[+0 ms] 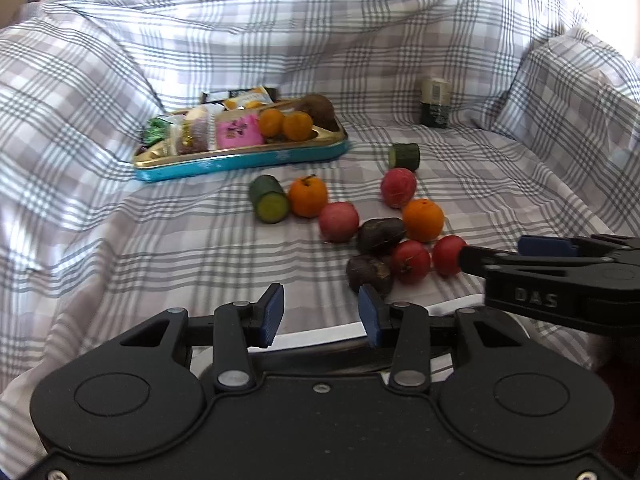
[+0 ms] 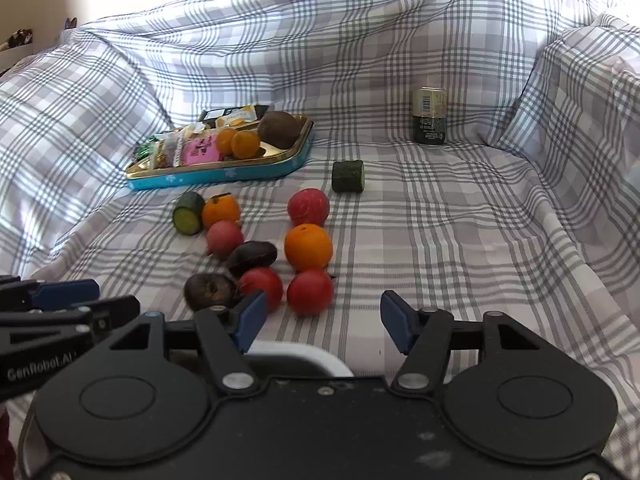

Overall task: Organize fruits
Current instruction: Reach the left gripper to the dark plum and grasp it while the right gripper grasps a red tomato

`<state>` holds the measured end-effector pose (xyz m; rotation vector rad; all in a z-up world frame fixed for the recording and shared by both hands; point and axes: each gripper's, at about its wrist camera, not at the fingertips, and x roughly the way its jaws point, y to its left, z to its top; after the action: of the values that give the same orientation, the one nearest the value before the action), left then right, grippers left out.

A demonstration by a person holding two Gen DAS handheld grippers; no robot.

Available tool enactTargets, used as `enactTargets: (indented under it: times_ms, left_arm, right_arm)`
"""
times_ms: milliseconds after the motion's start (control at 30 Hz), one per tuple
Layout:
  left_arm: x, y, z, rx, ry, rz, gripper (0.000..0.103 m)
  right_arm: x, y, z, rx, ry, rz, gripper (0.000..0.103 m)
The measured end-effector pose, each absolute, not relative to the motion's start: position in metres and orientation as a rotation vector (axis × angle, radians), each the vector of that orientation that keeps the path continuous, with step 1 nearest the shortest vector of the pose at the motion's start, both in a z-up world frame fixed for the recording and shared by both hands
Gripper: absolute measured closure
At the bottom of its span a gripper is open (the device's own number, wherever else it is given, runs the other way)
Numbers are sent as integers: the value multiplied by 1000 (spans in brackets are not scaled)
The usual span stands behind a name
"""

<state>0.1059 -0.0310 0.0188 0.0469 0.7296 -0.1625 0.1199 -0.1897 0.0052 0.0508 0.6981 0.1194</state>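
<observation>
Tray held two oranges, snacks. Loose fruit lay on plaid sheet in front of tray. Can stood right of tray. Left gripper and right gripper: fingers released, holding nothing.

Grey-and-white plaid bedsheet covers the whole surface, bunched into folds at back and sides. Dark green cylindrical can with pale label stands upright far right. Pink snack packet and green foil wrappers lie together, touching.
</observation>
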Motion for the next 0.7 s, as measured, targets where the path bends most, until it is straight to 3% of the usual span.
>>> enactTargets:
  times_ms: [467,600,700]
  left_arm:
    - [139,-51,7,31,782,-211,53]
    - [147,-53,1,29,807,-210,59]
    - [149,-46,1,-29,820,-250,70]
  right_arm:
    - [139,-199,-16,110,688,139,50]
    - [140,-199,-17,114,682,144,50]
    - [142,-200,-17,132,689,156,51]
